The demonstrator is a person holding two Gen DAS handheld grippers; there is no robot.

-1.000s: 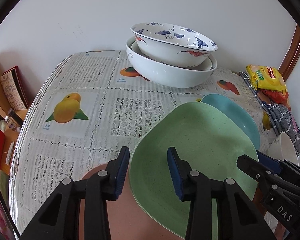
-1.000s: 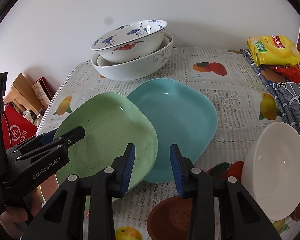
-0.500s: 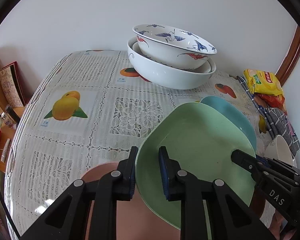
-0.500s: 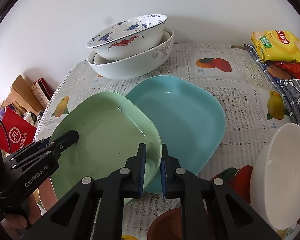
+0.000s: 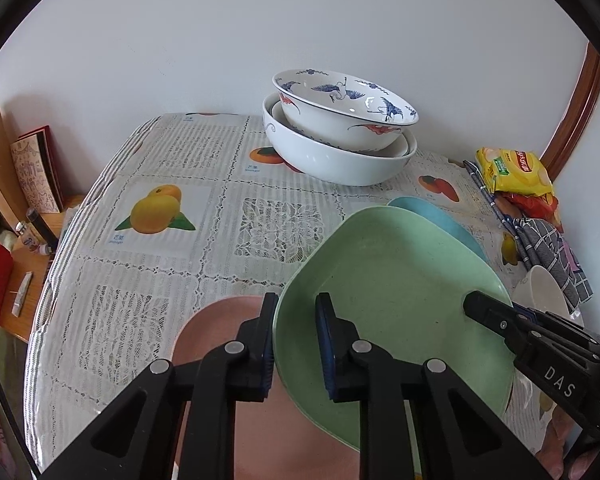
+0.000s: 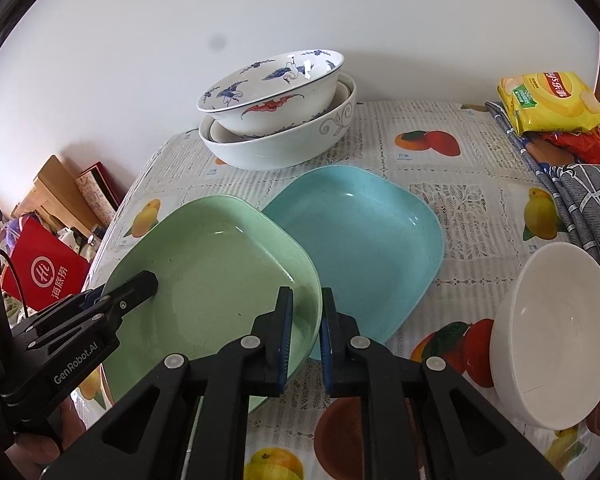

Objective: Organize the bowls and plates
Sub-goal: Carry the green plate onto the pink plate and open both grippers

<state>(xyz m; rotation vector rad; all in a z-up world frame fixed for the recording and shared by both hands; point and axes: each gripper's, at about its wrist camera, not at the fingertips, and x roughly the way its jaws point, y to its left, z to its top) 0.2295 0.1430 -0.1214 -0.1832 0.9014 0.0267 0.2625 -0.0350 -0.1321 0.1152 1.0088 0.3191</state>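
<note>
Green plate (image 6: 216,280), glossy, rounded-square, rim clenched by left gripper (image 5: 296,344) and right gripper (image 6: 305,330); overlapping smooth blue plate (image 6: 364,240) on lace-patterned tablecloth (image 5: 180,184).

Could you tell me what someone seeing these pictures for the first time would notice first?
Probably the green plate in the foreground, gripped on opposite rims by the left gripper and the right gripper, one edge overlapping the blue plate beside it. Behind them, near the wall, stands a crane-painted bowl nested in a larger white bowl.
</note>
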